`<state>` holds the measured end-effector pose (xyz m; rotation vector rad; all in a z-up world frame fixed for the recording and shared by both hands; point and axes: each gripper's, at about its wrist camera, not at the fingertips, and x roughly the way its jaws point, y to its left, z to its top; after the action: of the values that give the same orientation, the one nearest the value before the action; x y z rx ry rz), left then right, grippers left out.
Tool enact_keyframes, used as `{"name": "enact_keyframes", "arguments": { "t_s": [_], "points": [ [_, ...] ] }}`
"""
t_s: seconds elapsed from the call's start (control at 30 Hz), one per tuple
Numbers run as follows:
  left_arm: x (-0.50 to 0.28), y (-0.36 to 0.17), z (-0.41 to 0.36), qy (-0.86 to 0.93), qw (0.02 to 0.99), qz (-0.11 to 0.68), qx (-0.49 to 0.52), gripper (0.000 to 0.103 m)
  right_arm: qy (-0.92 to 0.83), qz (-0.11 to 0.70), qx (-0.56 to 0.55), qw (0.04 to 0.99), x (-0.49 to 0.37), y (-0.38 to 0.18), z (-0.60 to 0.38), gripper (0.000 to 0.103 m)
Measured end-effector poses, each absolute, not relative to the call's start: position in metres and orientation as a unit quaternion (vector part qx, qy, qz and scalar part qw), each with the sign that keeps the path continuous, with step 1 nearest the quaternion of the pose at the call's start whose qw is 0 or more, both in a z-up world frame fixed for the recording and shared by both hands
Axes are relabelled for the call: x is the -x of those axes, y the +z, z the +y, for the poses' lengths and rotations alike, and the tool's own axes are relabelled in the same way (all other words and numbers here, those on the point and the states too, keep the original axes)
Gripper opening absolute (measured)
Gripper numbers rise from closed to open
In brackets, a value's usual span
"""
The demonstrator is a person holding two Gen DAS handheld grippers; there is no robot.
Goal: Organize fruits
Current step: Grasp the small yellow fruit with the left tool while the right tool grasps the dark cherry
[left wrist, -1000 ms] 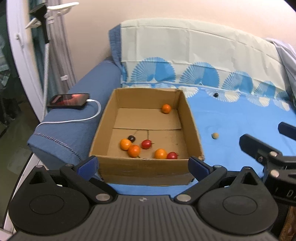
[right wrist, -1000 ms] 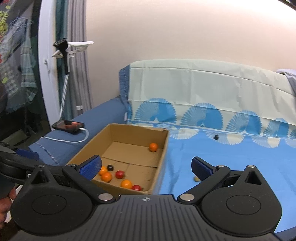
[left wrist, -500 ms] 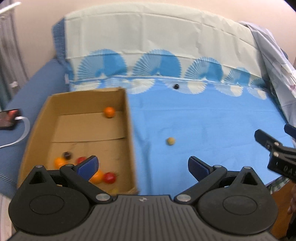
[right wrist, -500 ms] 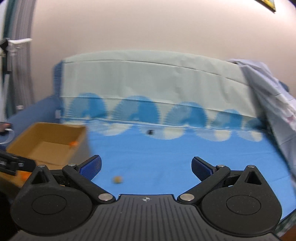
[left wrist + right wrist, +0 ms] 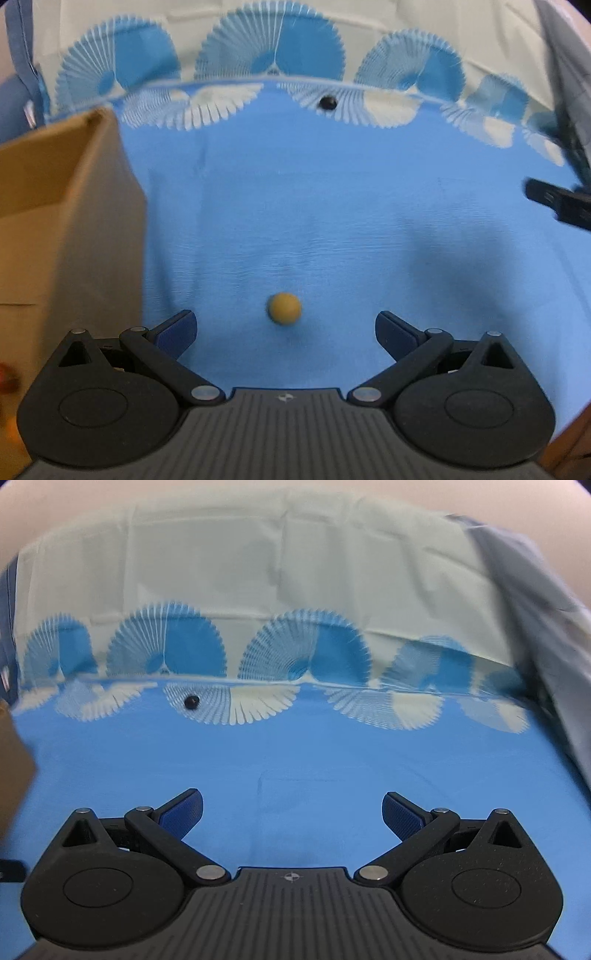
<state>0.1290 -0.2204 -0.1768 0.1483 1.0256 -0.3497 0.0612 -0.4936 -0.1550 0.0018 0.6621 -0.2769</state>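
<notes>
A small tan round fruit (image 5: 284, 309) lies on the blue sheet just ahead of my open, empty left gripper (image 5: 284, 326), between its fingertips and slightly forward. A small dark round fruit (image 5: 327, 102) lies far back on the white fan pattern; it also shows in the right wrist view (image 5: 191, 701). The cardboard box (image 5: 70, 221) stands at the left, and its corner shows in the right wrist view (image 5: 13, 753). My right gripper (image 5: 291, 810) is open and empty over bare sheet; it shows at the right edge of the left wrist view (image 5: 561, 201).
The blue sheet (image 5: 351, 221) covers the bed, with a pale fan-patterned part (image 5: 240, 572) rising at the back. A grey-blue cloth (image 5: 535, 627) hangs at the right. A blurred red fruit (image 5: 5, 378) shows at the box's near left.
Both grippers have swung right, away from the box, and moved forward and lower. The tan fruit now lies close in front of my left gripper. The phone and the box's inside have left view.
</notes>
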Motion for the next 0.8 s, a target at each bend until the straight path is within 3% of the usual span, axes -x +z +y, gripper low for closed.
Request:
{"name": "enact_keyframes", "arguments": {
  "t_s": [0.23,0.57,0.63,0.67,0.7,0.73,0.77,0.8],
  "points": [
    [-0.161,-0.224,-0.218,-0.146,0.841,0.520,-0.043,0.103,-0.068,0.363,0.021,0.929,-0.198,-0.233,-0.517,0.102],
    [-0.167,-0.235,-0.219,-0.118,0.847,0.516,-0.038,0.102,0.004,0.325,0.020,0.946,-0.337,-0.261,-0.472,0.102],
    [-0.171,-0.233,-0.215,-0.114,0.849,0.515,-0.022,0.095,0.007,0.318,0.020,0.948,-0.353,-0.263,-0.465,0.102],
    [-0.172,-0.232,-0.214,-0.112,0.851,0.513,-0.018,0.085,0.009,0.315,0.022,0.949,-0.358,-0.263,-0.463,0.102],
    [-0.172,-0.230,-0.213,-0.110,0.854,0.507,-0.019,0.066,0.013,0.313,0.027,0.949,-0.360,-0.263,-0.460,0.101],
    [-0.172,-0.229,-0.212,-0.113,0.858,0.500,-0.022,0.054,0.025,0.304,0.029,0.952,-0.360,-0.262,-0.459,0.086],
    [-0.172,-0.227,-0.212,-0.121,0.859,0.497,-0.019,0.026,0.039,0.294,0.029,0.955,-0.360,-0.261,-0.458,0.046],
    [-0.173,-0.226,-0.211,-0.131,0.856,0.499,-0.012,0.024,0.049,0.292,0.033,0.955,-0.358,-0.259,-0.456,0.028]
  ]
}}
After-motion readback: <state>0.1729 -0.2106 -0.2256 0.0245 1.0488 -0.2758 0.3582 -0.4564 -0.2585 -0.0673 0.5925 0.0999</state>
